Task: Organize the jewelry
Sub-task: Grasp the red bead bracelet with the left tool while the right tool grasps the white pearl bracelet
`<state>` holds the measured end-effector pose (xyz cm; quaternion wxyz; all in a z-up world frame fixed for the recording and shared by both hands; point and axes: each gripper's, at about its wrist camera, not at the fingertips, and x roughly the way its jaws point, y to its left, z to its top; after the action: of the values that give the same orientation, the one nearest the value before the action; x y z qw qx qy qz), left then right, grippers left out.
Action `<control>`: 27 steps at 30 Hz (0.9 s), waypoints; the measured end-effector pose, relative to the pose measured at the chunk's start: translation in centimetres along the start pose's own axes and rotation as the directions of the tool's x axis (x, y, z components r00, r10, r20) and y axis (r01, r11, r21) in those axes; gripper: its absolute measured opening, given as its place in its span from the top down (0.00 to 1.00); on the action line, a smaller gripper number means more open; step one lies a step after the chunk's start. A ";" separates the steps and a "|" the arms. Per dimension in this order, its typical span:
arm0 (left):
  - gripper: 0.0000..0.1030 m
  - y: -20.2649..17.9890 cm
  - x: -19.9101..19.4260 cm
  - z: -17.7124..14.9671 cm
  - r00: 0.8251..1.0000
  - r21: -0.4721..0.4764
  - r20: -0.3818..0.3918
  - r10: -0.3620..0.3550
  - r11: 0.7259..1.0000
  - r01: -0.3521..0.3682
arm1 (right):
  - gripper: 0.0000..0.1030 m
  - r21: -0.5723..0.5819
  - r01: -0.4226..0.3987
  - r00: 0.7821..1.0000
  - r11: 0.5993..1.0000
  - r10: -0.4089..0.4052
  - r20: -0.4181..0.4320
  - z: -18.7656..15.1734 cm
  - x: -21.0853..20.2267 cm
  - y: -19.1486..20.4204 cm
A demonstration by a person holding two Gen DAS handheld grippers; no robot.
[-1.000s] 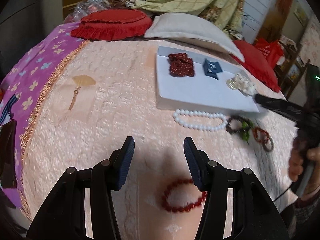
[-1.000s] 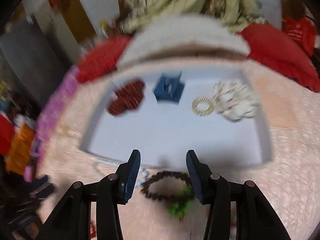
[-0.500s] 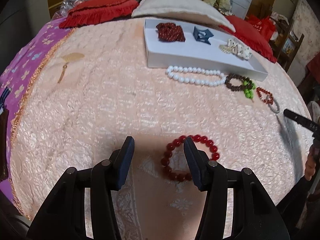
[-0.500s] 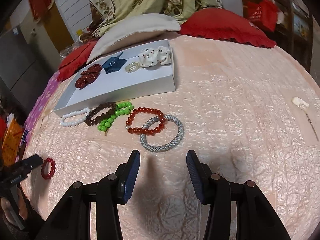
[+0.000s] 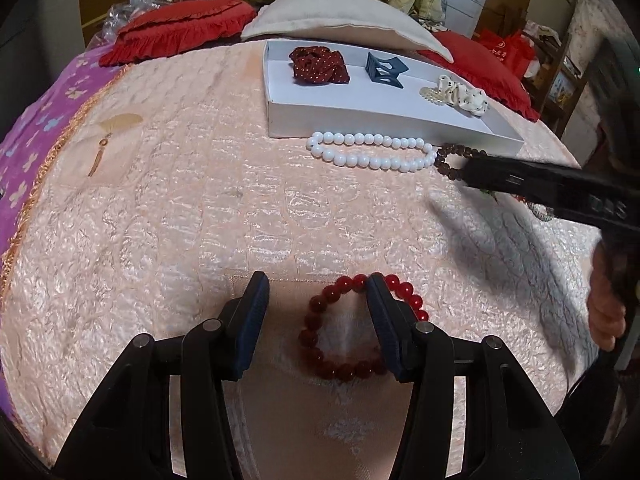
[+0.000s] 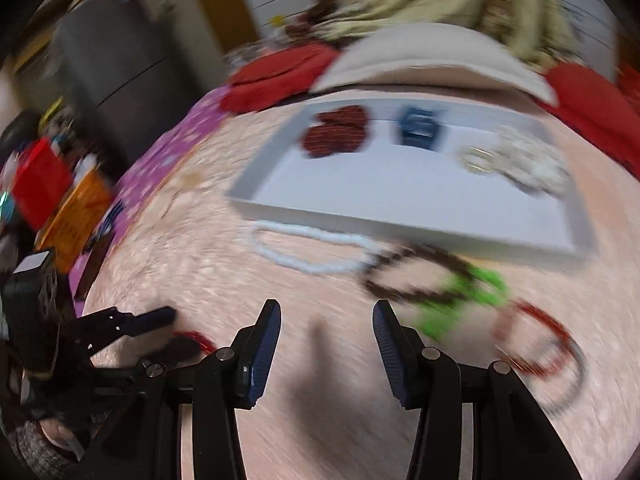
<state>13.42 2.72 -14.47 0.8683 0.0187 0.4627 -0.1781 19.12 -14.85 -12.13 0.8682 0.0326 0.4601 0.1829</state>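
So it's all laid out on a bed (image 5: 200,220) with a shiny peach cover, pillows piled at the far end. Well ahead of the left gripper (image 5: 316,292) sits a shallow white tray (image 5: 360,120) with a dark red scrunchie (image 5: 318,66), a blue hair clip (image 5: 386,70) and a cream spotted scrunchie (image 5: 464,94) with a little gold ring next to it.

Just in front of the tray's near wall, still far ahead of that gripper, lies a white bead necklace (image 5: 372,152), and a brown bead bracelet (image 5: 448,160) touches its right end. From the right gripper's (image 6: 326,316) side (that shot is badly smeared) the brown bracelet is ahead and to its right with green beads on it, and further right there's a thin red bracelet (image 6: 532,336) overlapping a grey bangle (image 6: 568,384).

Closest in: the red bead bracelet (image 5: 352,328) lies flat on the cover right at the left gripper. That gripper's right finger (image 5: 384,328) is planted inside or on top of the ring, while the left finger stands outside it with a gap. It's partly open, its jaws have just been closing a bit, and the beads aren't pinched.

The right gripper is about half open with nothing between its fingers, only bare cover.
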 end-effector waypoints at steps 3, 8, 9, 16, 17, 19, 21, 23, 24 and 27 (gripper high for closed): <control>0.61 0.5 -0.2 -0.2 0.999 -0.014 0.009 -0.037 0.999 0.037 | 0.55 -0.070 -0.007 0.999 0.997 0.004 -0.043 1.2 2.6 1.7; 0.61 1.1 -0.5 -0.7 0.996 -0.027 0.034 -0.085 0.996 0.086 | 0.57 -0.120 -0.013 0.993 0.993 -0.001 -0.116 2.2 5.9 2.4; 0.61 0.9 -0.5 -0.8 0.996 -0.020 0.038 -0.083 0.996 0.084 | 0.57 -0.129 -0.009 0.992 0.992 -0.007 -0.123 2.3 6.5 2.5; 0.61 0.7 -0.5 -1.0 0.994 -0.014 0.060 -0.086 0.996 0.087 | 0.62 -0.175 0.025 0.993 0.984 -0.045 -0.110 3.4 6.9 3.3; 0.61 0.7 -0.6 -1.1 0.994 -0.016 0.061 -0.087 0.996 0.088 | 0.62 -0.173 0.016 0.995 0.985 -0.033 -0.097 3.5 6.5 3.5; 0.66 0.5 -0.7 -1.2 0.995 -0.013 0.060 -0.084 0.996 0.085 | 0.62 -0.184 0.008 0.996 0.983 -0.023 -0.083 3.6 5.9 3.9; 0.85 0.4 -0.7 -1.4 0.996 -0.012 0.053 -0.077 0.997 0.078 | 0.62 -0.204 -0.004 0.997 0.979 -0.013 -0.080 3.7 5.7 4.4; 0.86 0.6 -0.8 -1.5 0.995 -0.023 0.052 -0.089 0.996 0.090 | 0.62 -0.230 0.014 0.995 0.973 -0.036 -0.090 4.0 6.3 4.8; 0.86 0.7 -0.8 -1.5 0.994 -0.026 0.052 -0.092 0.995 0.094 | 0.62 -0.234 0.015 0.994 0.972 -0.040 -0.101 4.2 6.7 4.9; 0.86 0.8 -0.9 -1.6 0.993 -0.033 0.054 -0.102 0.994 0.104 | 0.62 -0.245 0.015 0.990 0.969 -0.049 -0.130 4.5 8.1 5.0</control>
<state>11.93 4.02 -14.79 0.8699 -0.0252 0.4432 -0.2148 25.42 -6.85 -14.77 0.8354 -0.0942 0.4923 0.2257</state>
